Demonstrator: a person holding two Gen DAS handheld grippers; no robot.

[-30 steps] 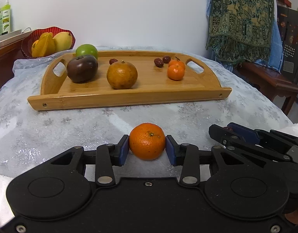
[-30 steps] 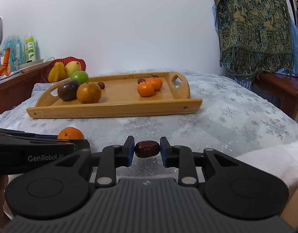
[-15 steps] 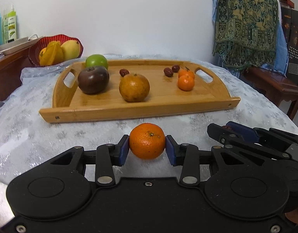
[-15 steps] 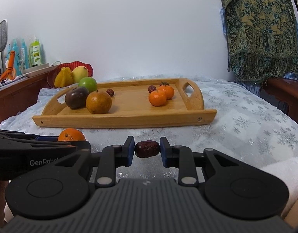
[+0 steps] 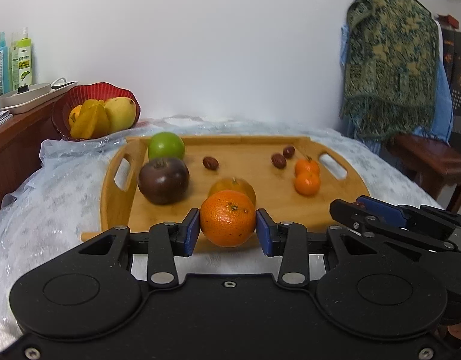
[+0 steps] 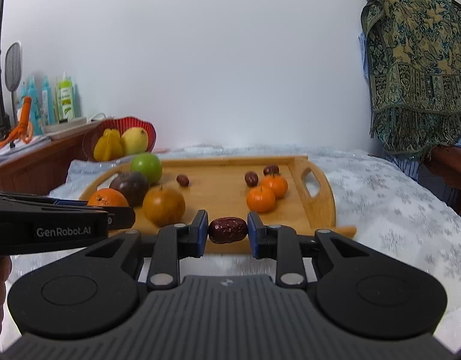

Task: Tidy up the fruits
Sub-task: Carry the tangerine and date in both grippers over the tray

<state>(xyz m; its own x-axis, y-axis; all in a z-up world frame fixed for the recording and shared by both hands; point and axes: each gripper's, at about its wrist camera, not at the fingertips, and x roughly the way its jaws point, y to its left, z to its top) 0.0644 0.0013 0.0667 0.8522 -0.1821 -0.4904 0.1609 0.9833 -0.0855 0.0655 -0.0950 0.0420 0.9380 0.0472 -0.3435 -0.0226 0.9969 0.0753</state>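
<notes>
Room: white wall behind your table (image 5: 44,210), which wears a pale snowflake cloth.
Tray: your wooden tray (image 5: 119,207) already carries a green apple (image 5: 166,146), a dark purple fruit (image 5: 163,180), a brownish orange (image 6: 164,205), two small tangerines (image 6: 266,192) and three dates (image 6: 251,178).
Left gripper (image 5: 227,230): you have it clamped on an orange (image 5: 227,217), near the tray's front edge.
Right gripper (image 6: 227,230): you have it pinched on a date (image 6: 227,229).
Progress: mostly done, I judge; you have these two fruits left to set down.
</notes>
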